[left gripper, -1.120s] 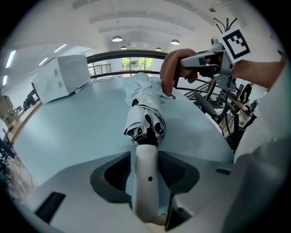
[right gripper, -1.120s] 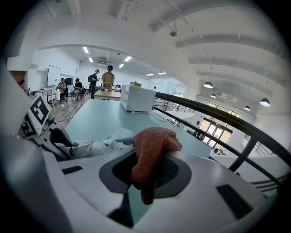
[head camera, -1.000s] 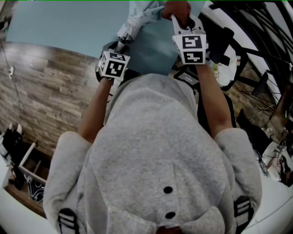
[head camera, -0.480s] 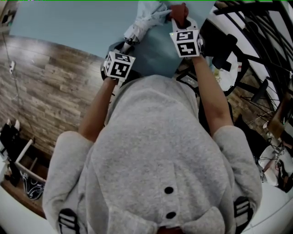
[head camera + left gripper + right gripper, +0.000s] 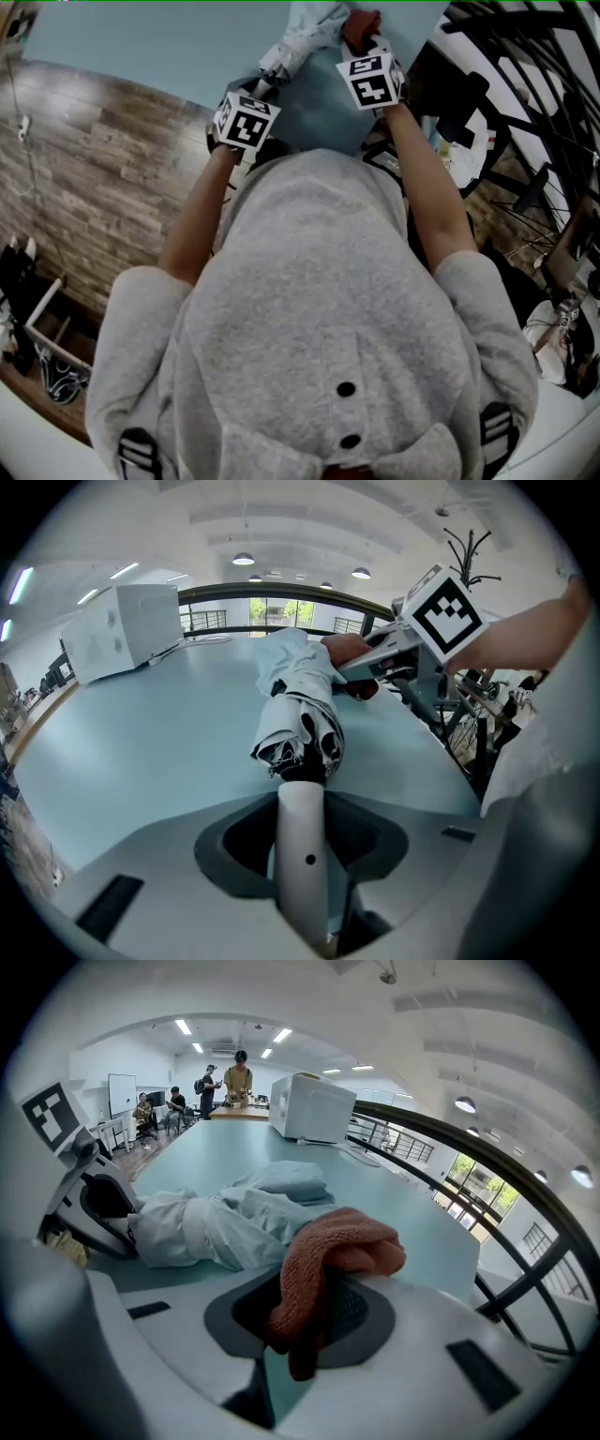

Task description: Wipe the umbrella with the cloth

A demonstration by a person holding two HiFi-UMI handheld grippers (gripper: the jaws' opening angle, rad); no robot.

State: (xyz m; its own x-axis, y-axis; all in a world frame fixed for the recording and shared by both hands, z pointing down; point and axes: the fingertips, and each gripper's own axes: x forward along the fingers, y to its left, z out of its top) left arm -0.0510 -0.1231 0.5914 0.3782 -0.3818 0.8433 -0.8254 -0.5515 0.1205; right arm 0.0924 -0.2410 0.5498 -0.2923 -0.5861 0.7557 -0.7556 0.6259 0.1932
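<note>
A pale folded umbrella (image 5: 300, 700) lies on the light blue table (image 5: 141, 742). Its white handle (image 5: 302, 855) stands between the jaws of my left gripper (image 5: 305, 892). Those jaws have just been closing; a dark slit still shows on the handle's right side. In the head view the left gripper (image 5: 262, 89) is at the umbrella's (image 5: 305, 33) near end. My right gripper (image 5: 300, 1335) is shut on a rust-orange cloth (image 5: 328, 1260), which bunches over the jaws just short of the umbrella's canopy (image 5: 225, 1227). From above, the cloth (image 5: 361, 23) sits right beside the canopy.
A white box-shaped appliance (image 5: 314, 1105) stands further along the table. A black curved railing (image 5: 450, 1147) borders the table's right side. Black metal frames (image 5: 525, 112) crowd the floor at right. Several people (image 5: 234, 1077) stand at the far end.
My right gripper has carried the cloth down and forward, closer to the umbrella's canopy. The left gripper has stayed at the handle.
</note>
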